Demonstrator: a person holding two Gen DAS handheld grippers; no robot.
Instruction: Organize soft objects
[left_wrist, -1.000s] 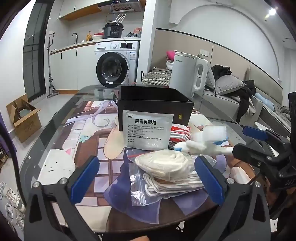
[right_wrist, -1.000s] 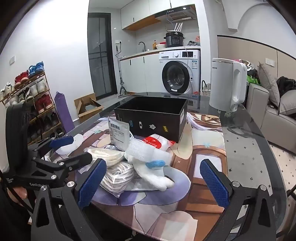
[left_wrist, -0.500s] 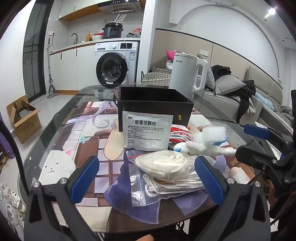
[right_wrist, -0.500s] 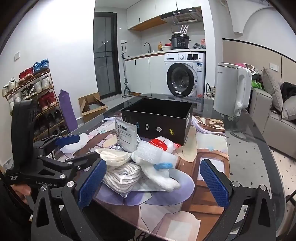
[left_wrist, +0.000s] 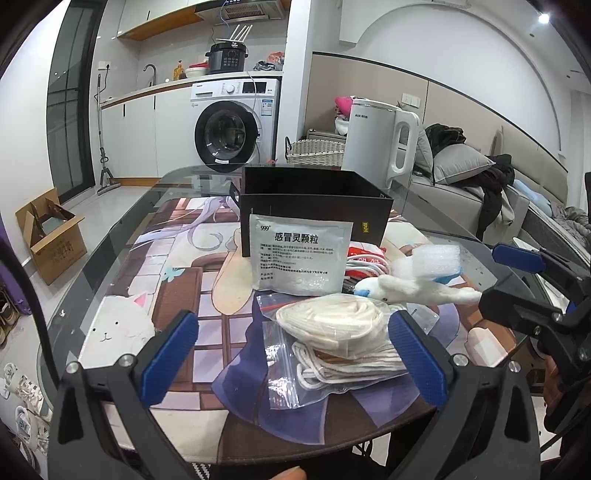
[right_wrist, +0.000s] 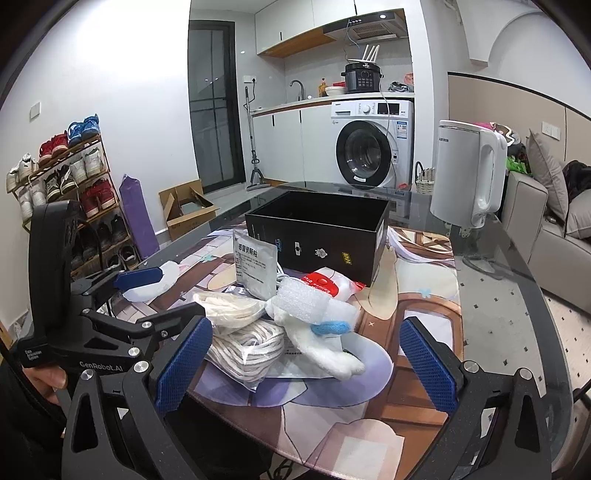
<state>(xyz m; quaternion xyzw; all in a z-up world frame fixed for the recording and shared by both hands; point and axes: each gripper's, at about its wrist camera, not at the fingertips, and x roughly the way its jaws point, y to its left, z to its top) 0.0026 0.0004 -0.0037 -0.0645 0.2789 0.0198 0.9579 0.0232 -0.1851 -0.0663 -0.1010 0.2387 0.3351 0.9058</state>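
A heap of soft things lies on the glass worktop, straight ahead of both tools. Nearest the left tool, between its two blue fingers, sits a clear zip bag of white cord with a cream roll on top. Just beyond that a white sachet with printed characters leans upright against the front wall of an open black box. To the right of the sachet are a red-and-white packet, a block of white foam wrap and a white plush toy with blue tips, which lies across the heap toward the right tool. From the right wrist view the plush and foam lie ahead of the right tool, between its fingers and a little left of centre, and the box stands farther on. Both tools are spread wide and hold nothing. The left tool shows at the left edge of that view, with a hand on its grip; whether its tips touch the bag is hard to tell. A white kettle stands beyond the box to the right. A printed mat lies under everything.
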